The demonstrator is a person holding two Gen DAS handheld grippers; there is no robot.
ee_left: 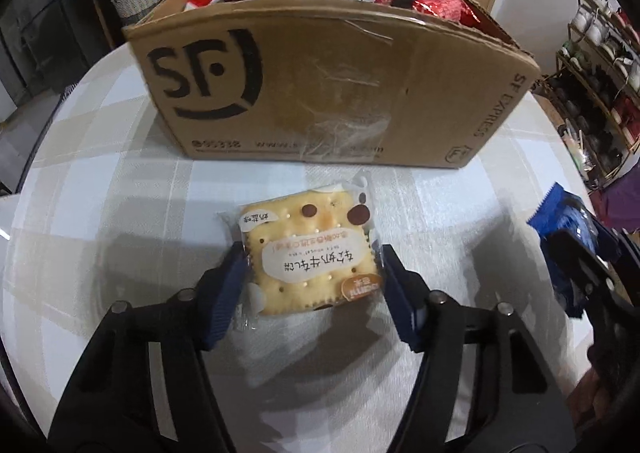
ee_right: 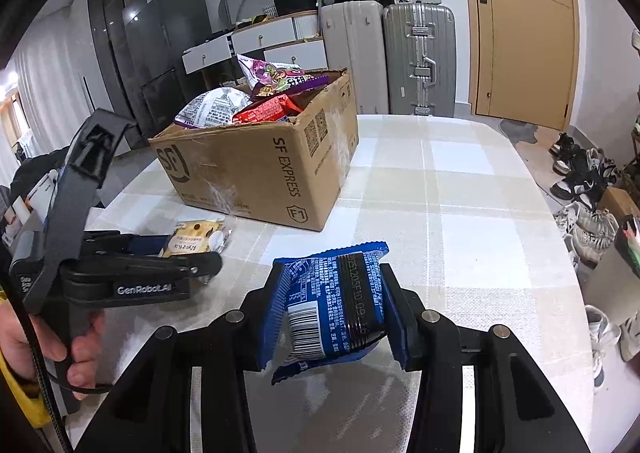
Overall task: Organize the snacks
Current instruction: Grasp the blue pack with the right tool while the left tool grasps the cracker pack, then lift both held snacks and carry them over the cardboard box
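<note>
A clear-wrapped cracker packet lies flat on the checked tablecloth in front of the SF cardboard box. My left gripper straddles it, both blue pads touching the wrapper's side edges. The right wrist view shows the same left gripper low over that cracker packet, held by a person's hand. My right gripper is shut on a blue snack packet, held above the table to the right of the box. It also shows at the edge of the left wrist view, right gripper with the blue packet.
The box holds several snack bags piled above its rim. The round table stretches right of the box. Suitcases and drawers stand behind, shoes lie on the floor at right, and a shelf of crockery stands nearby.
</note>
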